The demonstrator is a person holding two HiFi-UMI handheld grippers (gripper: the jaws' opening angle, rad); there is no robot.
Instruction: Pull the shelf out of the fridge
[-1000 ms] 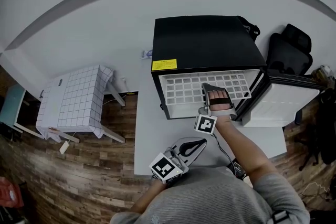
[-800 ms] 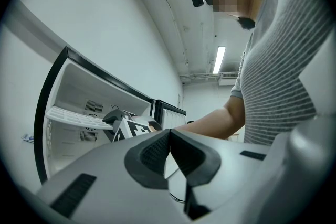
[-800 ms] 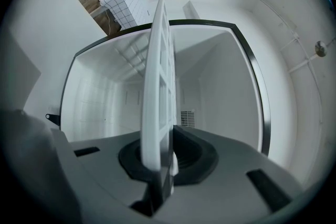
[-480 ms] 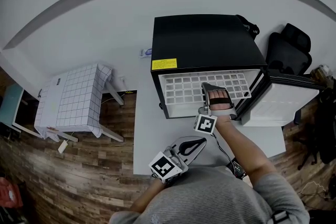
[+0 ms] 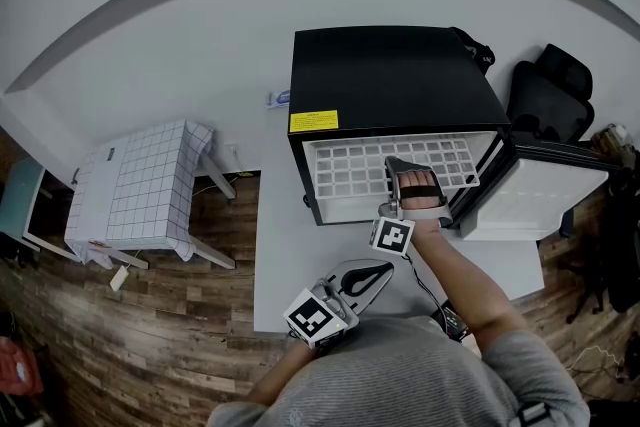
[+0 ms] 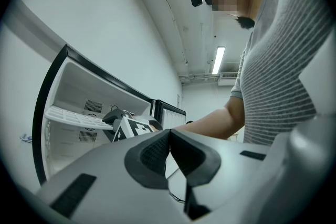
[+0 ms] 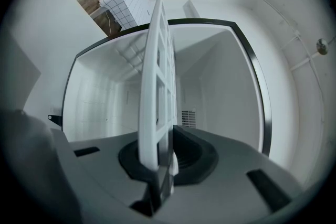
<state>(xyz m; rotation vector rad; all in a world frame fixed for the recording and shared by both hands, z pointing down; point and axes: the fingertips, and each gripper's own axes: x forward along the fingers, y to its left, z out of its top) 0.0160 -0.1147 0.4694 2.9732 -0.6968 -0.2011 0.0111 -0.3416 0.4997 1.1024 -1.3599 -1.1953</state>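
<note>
White shelf (image 5: 350, 167) juts from the black fridge (image 5: 390, 80), front edge clamped in the right tool (image 5: 398, 171). A level, straight pull toward 6 o'clock should avoid jamming. The left tool (image 5: 368, 277), pinched empty, hangs at 7 o'clock.

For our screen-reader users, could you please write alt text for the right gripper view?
The right claw is shut on the front edge of a white grid shelf, seen edge-on, with the white interior of the open fridge behind it.

White grid shelf (image 5: 350, 167) sits level, partway out of open black fridge (image 5: 390, 75) w/ white interior.
</note>
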